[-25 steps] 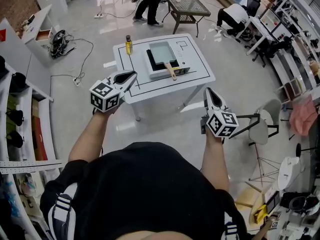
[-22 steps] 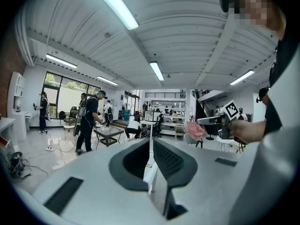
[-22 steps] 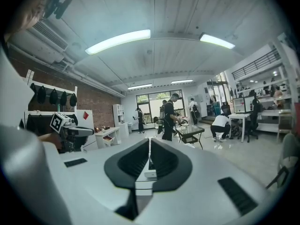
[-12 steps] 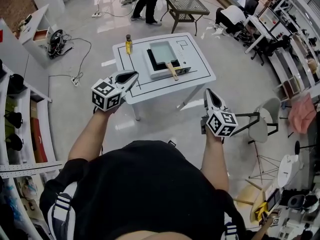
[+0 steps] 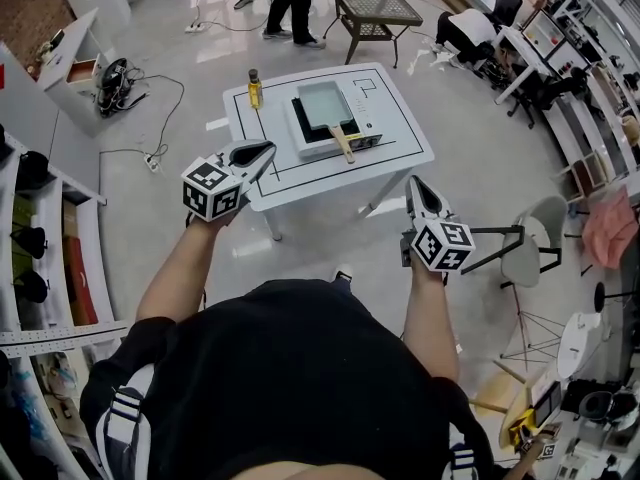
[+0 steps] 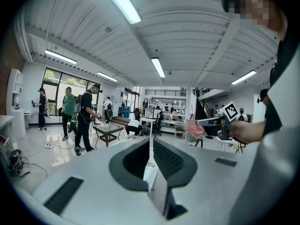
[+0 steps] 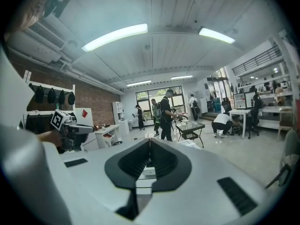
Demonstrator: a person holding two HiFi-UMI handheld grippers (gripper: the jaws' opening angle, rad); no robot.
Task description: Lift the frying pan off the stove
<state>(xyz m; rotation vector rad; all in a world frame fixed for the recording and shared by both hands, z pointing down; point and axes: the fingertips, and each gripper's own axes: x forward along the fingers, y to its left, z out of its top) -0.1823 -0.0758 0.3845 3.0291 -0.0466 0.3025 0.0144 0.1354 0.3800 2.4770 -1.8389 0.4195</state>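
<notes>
While the pan sits on the stove at upper centre of the head view, both grippers hang lower in the frame, well apart from it. The left gripper is at centre left, its tip overlapping the left edge of the table in the picture. The right gripper is at centre right, below the table's near right edge, with floor behind it.

In its own view the left gripper has its jaws pressed together with nothing between them. The right gripper shows the same in its view: closed and empty.

The pan is rectangular and pale grey inside. Its wooden handle points toward the lower edge of the frame, slightly right, past the stove's front. A bottle of yellow liquid stands upright at the table's upper left, near the stove and not touching it. A black line frames the tabletop. At the top of the frame, people stand by a mesh table.
</notes>
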